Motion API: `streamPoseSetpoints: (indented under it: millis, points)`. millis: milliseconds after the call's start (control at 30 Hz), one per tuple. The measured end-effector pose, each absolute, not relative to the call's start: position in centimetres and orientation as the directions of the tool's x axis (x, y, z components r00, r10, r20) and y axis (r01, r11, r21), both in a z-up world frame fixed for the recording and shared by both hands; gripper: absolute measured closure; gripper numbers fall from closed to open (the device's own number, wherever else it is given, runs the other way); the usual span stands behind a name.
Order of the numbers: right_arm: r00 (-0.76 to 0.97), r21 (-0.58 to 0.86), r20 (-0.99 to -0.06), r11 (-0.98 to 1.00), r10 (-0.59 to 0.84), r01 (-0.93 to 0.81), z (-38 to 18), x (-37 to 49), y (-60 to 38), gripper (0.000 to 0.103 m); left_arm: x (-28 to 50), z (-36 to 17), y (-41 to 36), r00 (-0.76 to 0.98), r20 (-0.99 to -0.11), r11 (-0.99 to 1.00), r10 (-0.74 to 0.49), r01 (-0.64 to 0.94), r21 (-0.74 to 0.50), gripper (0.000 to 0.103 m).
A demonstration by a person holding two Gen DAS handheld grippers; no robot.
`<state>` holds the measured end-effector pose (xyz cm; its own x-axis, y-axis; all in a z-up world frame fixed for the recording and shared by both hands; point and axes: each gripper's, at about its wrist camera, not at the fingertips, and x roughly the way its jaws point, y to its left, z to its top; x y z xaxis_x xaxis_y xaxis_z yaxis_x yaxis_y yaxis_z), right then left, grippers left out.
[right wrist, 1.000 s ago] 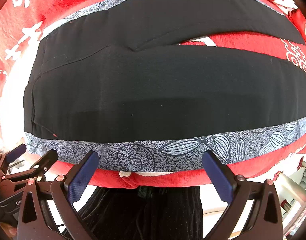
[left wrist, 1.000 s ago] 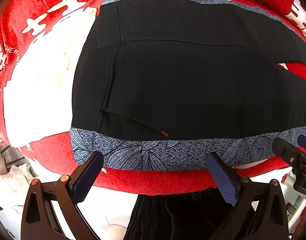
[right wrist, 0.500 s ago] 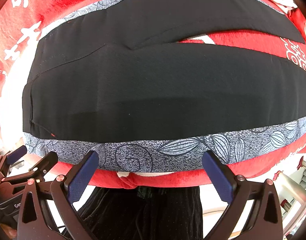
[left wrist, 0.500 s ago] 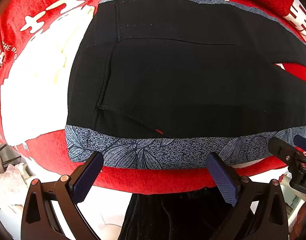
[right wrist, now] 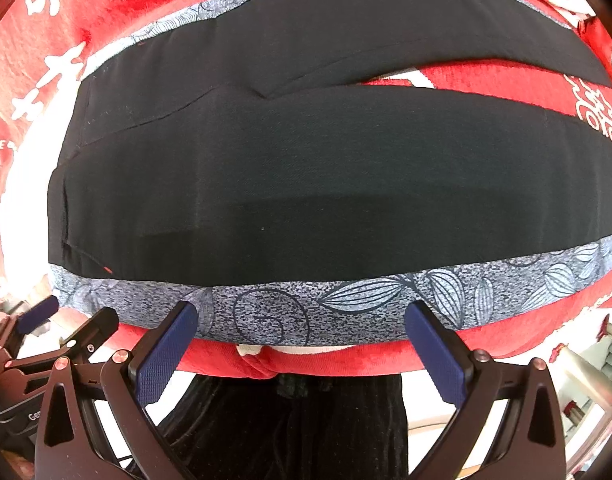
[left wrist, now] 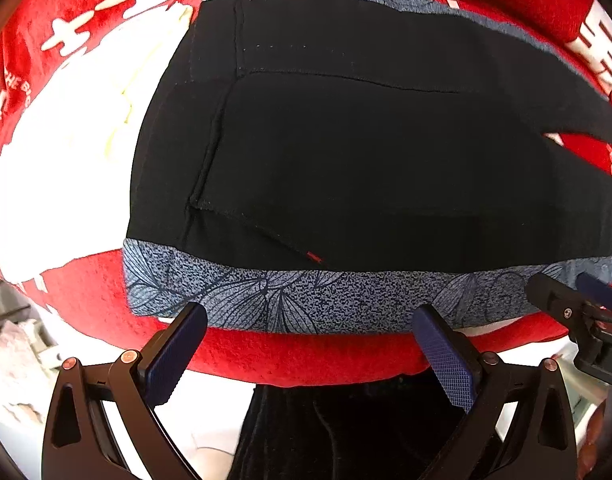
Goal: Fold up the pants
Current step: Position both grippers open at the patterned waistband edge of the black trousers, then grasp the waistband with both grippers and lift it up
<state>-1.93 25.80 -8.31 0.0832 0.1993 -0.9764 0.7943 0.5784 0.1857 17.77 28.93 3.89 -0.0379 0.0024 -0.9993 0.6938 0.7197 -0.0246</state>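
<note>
Black pants [left wrist: 366, 160] with a grey leaf-print side stripe [left wrist: 306, 300] lie flat on a red cloth, waistband to the left, both legs running right. In the right wrist view the pants [right wrist: 326, 184] show two legs parted by a strip of red. My left gripper [left wrist: 310, 336] is open and empty, hovering at the near striped edge close to the waist. My right gripper [right wrist: 302, 332] is open and empty at the same near stripe [right wrist: 346, 304], further along the leg. Each gripper shows at the other view's edge.
The red cloth [left wrist: 86, 296] with white characters covers the table, its near edge just under both grippers. A dark garment [right wrist: 290, 424] of the person hangs below that edge. Clutter lies at the lower left [left wrist: 10, 360].
Both grippers have crept slightly closer to the near striped edge of the pants. The pants have not moved. Both jaws stay open.
</note>
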Motion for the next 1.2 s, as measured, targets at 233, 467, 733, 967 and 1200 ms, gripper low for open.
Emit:
streamPoseSetpoints:
  millis: [233, 467, 733, 967, 1200]
  points:
    - [0.386, 0.528, -0.827, 0.33, 0.408, 0.782, -10.1, -4.6, 24.9, 0.0, 19.3, 7.7, 27.0, -0.11, -0.983, 0.811, -0.144, 0.556, -0.181, 0.0]
    - [0.537, 0.69, -0.635, 0.095, 0.556, 0.717, -14.1, -7.6, 26.9, 0.03, 23.4, 5.3, 39.2, -0.271, -0.903, 0.825, -0.332, 0.38, -0.418, 0.0]
    - [0.615, 0.724, -0.545, -0.051, 0.569, 0.688, -17.1, -9.9, 27.8, 0.03, 21.4, -0.8, 50.6, -0.305, -0.878, 0.831, -0.37, 0.315, -0.459, 0.0]
    - [0.692, 0.752, -0.504, -0.133, 0.517, 0.646, -18.1, -10.1, 26.4, 0.03, 24.0, -0.9, 55.4, -0.306, -0.857, 0.815, -0.416, 0.292, -0.5, 0.0]
    - [0.743, 0.76, -0.459, -0.218, 0.487, 0.613, -18.5, -10.5, 26.6, 0.046, 25.3, -1.3, 60.8, -0.264, -0.887, 0.848, -0.378, 0.287, -0.446, 0.008]
